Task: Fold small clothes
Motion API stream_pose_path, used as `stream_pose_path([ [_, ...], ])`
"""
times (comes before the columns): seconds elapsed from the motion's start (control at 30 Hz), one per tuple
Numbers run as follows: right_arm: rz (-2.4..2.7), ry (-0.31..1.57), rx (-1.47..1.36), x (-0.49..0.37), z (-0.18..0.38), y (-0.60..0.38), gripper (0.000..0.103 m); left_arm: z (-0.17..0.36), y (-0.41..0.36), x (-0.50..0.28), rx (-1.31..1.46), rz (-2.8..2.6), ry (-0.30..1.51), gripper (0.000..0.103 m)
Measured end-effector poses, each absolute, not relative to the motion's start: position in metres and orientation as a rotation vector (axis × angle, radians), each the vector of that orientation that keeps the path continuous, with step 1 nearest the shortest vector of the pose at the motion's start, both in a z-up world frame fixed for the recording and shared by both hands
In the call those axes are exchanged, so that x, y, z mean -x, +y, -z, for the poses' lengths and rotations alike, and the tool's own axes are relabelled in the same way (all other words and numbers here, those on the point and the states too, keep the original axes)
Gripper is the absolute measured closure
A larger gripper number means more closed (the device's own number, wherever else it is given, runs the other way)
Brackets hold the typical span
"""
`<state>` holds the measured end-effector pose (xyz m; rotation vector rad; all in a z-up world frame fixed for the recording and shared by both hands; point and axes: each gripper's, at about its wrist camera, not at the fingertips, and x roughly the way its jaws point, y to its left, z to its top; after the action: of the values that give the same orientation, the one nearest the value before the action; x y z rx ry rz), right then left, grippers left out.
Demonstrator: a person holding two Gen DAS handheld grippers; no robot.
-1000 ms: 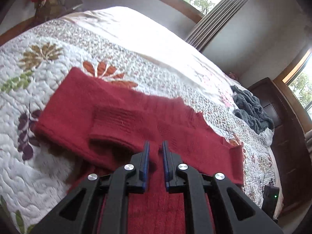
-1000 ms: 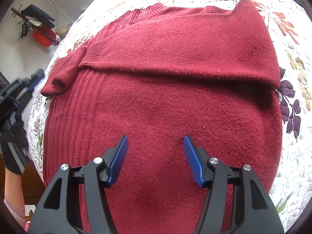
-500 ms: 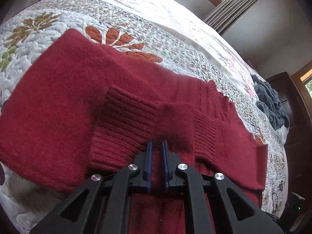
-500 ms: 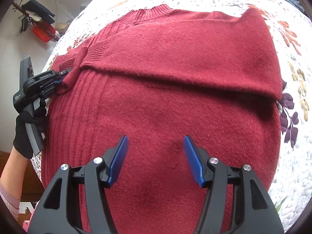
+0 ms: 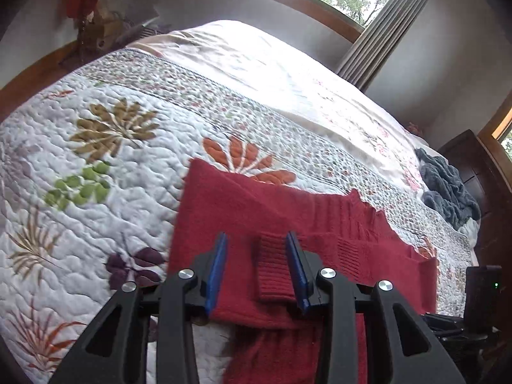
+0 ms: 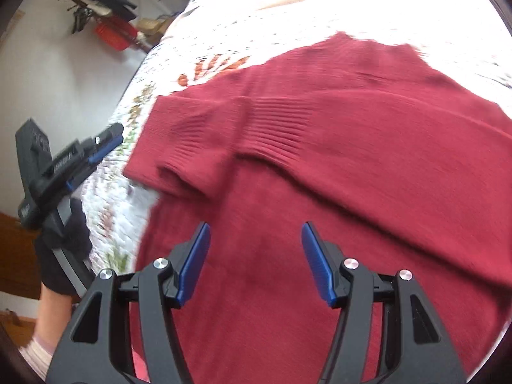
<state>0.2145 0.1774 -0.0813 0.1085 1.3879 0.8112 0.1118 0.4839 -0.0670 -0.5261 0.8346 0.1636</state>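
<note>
Red sweater [image 6: 336,192] lies flat on the bed quilt [image 5: 96,166], sleeves folded across. Left gripper [image 5: 256,268] has jaws apart around a ribbed cuff [image 5: 272,268]. Right gripper [image 6: 256,259] hovers over it, jaws wide apart.

My left gripper [image 5: 256,267] has its blue pads spread apart, nothing pinched between them, the black fingers [image 5: 217,265] reaching forward and slightly down. My right gripper [image 6: 256,257] is spread wider, both blue pads angled outward, held level and empty. From the right wrist view I see my left gripper [image 6: 72,156] off to the side, gripped in my black-gloved left hand [image 6: 62,249]; the blur there makes its jaw gap hard to judge.
</note>
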Motion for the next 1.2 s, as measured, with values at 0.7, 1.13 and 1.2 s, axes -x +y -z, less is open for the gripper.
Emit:
stream_pose_path([
  [0.7, -0.896, 1.413, -0.189, -0.246, 0.069, 0.237, 0.092, 0.074, 0.506, -0.09, 0.529, -0.198, 0.841, 0.06],
  [1.13, -0.668, 1.322, -0.179, -0.271, 0.051, 0.096, 0.092, 0.091, 0.412, -0.15, 0.44, -0.054, 0.912, 0.06],
  [1.2, -0.633, 1.355, -0.194, -0.275, 0.07, 0.085, 0.092, 0.105, 0.403, -0.159, 0.42, -0.056, 0.948, 0.06],
])
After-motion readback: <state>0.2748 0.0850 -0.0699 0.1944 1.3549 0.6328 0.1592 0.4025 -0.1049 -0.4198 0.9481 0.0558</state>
